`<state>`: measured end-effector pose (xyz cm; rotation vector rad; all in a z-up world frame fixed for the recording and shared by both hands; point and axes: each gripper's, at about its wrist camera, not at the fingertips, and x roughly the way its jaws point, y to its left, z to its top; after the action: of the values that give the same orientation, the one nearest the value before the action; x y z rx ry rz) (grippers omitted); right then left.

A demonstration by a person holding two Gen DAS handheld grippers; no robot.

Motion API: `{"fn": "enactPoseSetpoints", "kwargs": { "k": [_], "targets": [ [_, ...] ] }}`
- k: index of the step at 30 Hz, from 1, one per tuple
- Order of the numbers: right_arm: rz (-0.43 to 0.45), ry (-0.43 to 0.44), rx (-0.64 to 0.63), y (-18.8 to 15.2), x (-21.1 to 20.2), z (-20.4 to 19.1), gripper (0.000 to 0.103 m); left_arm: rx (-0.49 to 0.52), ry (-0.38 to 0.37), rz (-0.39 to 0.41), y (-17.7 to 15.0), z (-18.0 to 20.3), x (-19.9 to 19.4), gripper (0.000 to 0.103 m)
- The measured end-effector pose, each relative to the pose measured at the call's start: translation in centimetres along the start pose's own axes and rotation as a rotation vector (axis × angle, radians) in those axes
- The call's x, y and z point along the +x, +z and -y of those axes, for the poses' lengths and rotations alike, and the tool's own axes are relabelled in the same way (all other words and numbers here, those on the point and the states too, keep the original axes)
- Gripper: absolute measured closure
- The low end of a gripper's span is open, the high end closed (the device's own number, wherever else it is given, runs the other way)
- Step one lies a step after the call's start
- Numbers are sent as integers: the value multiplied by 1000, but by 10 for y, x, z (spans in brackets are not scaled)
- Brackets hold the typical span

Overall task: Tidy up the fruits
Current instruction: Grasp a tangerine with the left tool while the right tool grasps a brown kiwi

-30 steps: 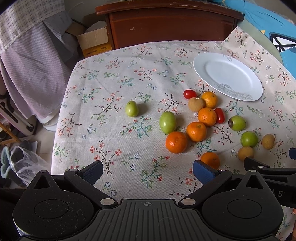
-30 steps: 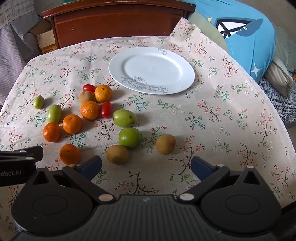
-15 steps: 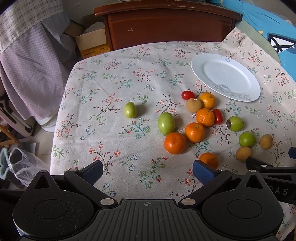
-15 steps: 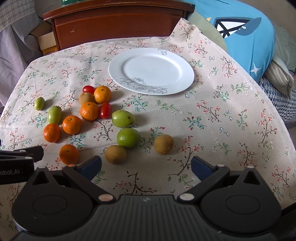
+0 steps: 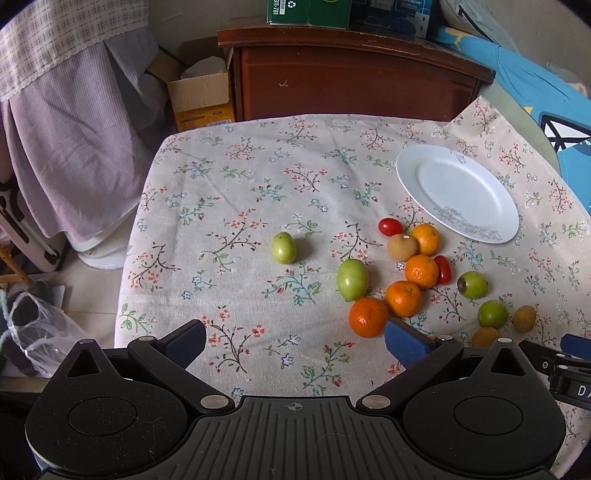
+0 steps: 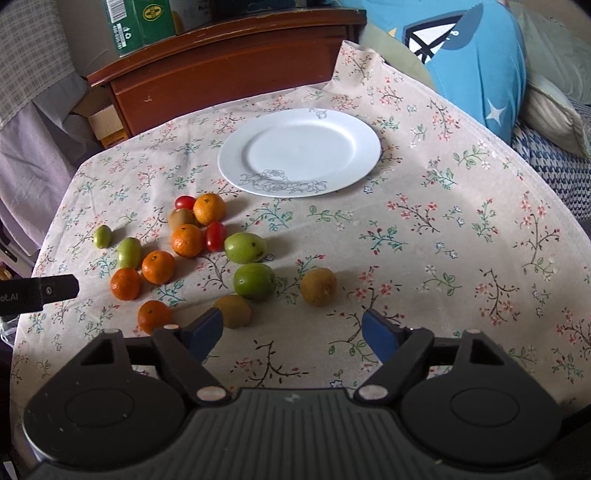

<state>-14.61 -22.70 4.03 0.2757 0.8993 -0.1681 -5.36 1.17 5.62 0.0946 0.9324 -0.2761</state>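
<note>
Loose fruit lies on a floral tablecloth beside an empty white plate [image 5: 458, 192] [image 6: 299, 151]. Several oranges [image 5: 402, 298], green fruits [image 6: 255, 280], brown kiwis [image 6: 319, 286] and two cherry tomatoes [image 6: 215, 236] are clustered left of the plate. One small green fruit [image 5: 283, 247] sits apart. My left gripper [image 5: 295, 343] hovers open over bare cloth near the front edge, its right pad just in front of an orange [image 5: 368, 316]. My right gripper [image 6: 293, 334] is open with its jaws closing and nothing between them. A kiwi [image 6: 233, 311] lies just beyond its left pad.
A dark wooden cabinet [image 5: 354, 74] stands behind the table with green boxes [image 6: 144, 22] on top. A cardboard box [image 5: 201, 96] and hanging cloth are at the back left. Blue cushions [image 6: 476, 62] are on the right. A plastic bag [image 5: 33, 332] lies on the floor at the left.
Both views have pulled back and tilted up, so more of the cabinet and its boxes shows. The right gripper's jaws have narrowed. No fruit has moved.
</note>
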Motion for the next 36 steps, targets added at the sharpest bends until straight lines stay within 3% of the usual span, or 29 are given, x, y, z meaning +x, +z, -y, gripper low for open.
{"fn": "enactPoseSetpoints", "kwargs": {
  "k": [4,8,12,19,24,26,32,36],
  "targets": [
    [-8,67,-32,-2,6,-8,45,17,-19,3,-1,3,0,1],
    [-18,107,-40,-5,13,-13,58,28,-30,5,-3,5,0,1],
    [-18,114,-31,-3,20,-15,59,50,-34,-4,-5,8,2,1],
    [-50,132,-30,-4,34,-19,80,112,-68,-40,-11,18,7,1],
    [-32,146,-13,-3,29,-17,83,153,-138,-45,-17,29,9,1],
    [-31,164,1,-1,26,-16,91,165,-169,-48,-19,33,11,1],
    [-27,177,20,2,22,-12,91,212,-212,-45,-28,48,15,2],
    [-53,199,82,1,25,-5,85,244,-220,-21,-31,54,15,10]
  ]
}}
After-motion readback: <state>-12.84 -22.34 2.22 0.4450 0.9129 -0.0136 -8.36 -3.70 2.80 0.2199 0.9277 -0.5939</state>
